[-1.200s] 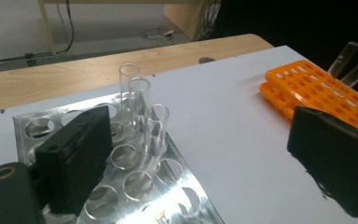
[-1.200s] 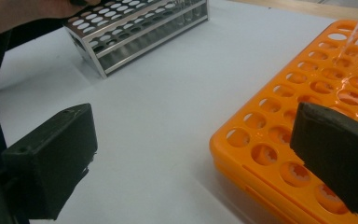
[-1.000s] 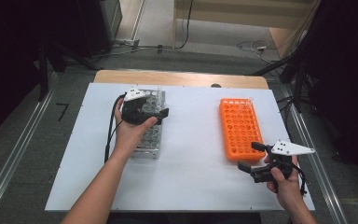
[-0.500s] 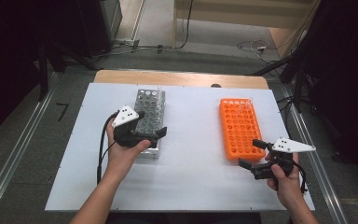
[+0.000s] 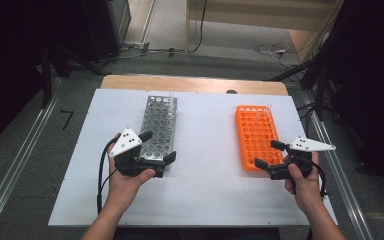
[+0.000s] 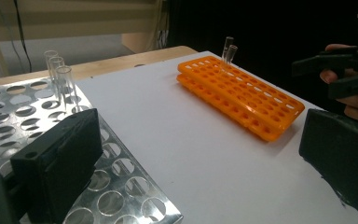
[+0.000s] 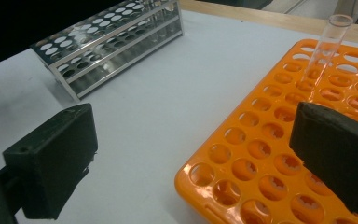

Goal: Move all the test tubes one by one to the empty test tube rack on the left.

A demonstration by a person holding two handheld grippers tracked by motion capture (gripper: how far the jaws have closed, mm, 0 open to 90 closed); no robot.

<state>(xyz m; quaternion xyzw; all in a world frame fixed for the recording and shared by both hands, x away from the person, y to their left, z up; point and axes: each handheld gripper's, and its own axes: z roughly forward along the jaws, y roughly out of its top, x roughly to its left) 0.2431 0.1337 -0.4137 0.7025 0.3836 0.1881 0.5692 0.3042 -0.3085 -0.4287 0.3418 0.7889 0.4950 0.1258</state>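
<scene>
Got my left gripper [image 5: 157,147] wide open at the near end of the metal rack [image 5: 159,120], right gripper [image 5: 270,154] also wide, empty, by the orange rack [image 5: 256,135]

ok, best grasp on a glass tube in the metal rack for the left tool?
Take a glass tube by the bare length standing above the metal rack, coming from above. The tubes stand upright in a tight row at the far end, so pinch across the row. The left tool is open.

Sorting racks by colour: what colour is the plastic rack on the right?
Orange plastic tube rack, clearest in the high view.
</scene>
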